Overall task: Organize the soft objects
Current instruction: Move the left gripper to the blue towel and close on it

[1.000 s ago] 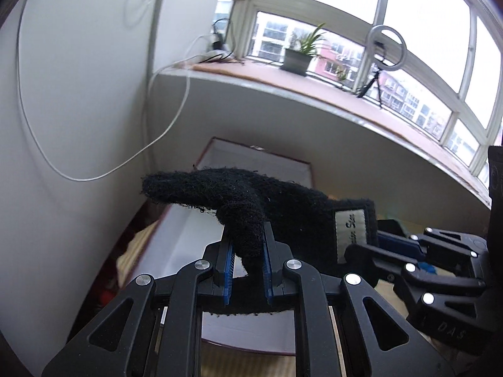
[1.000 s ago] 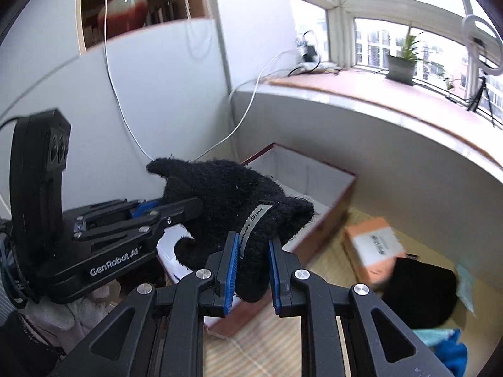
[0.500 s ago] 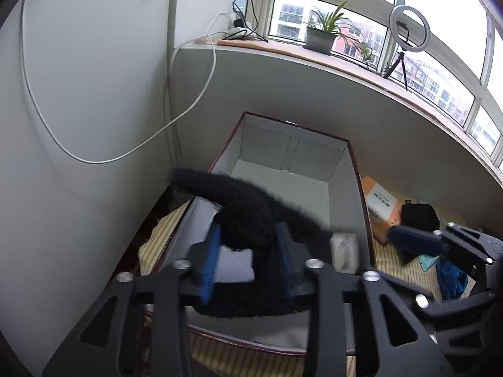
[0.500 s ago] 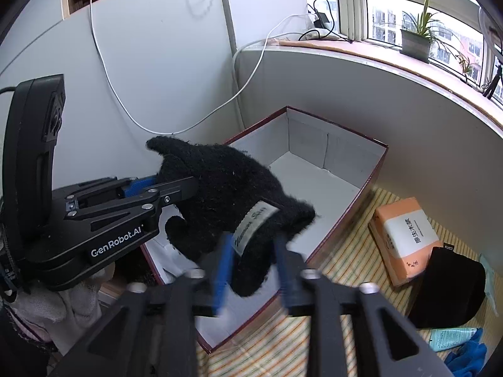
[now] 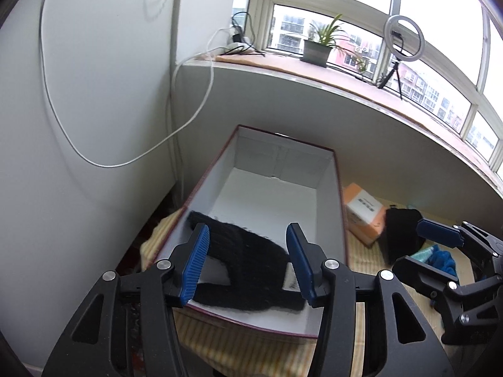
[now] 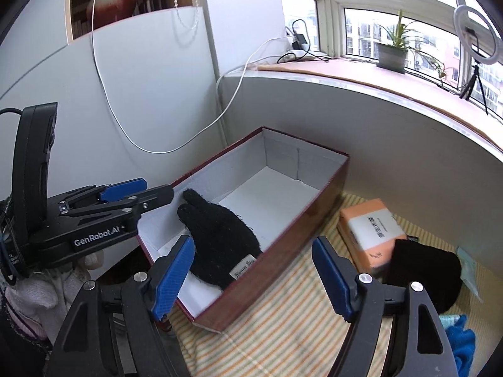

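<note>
In the left wrist view we see our left gripper (image 5: 246, 264) at bottom centre with its blue pads spread wide and nothing between them, and just past them the black glove (image 5: 248, 270) lies flat in the near end of the box (image 5: 341, 201), while our right gripper (image 5: 440, 245) reaches in from the right edge over the striped mat (image 5: 251, 345). In the right wrist view our right gripper (image 6: 251, 276) fills the bottom, jaws wide apart and empty, the glove (image 6: 217, 235) rests inside the box (image 6: 283, 251) at centre left with its label toward us, the left gripper (image 6: 138, 191) sits at left beside the box with its jaws parted, and an orange pack (image 6: 371, 229) and a black pouch (image 6: 424, 270) lie on the mat (image 6: 283, 330) at right.
</note>
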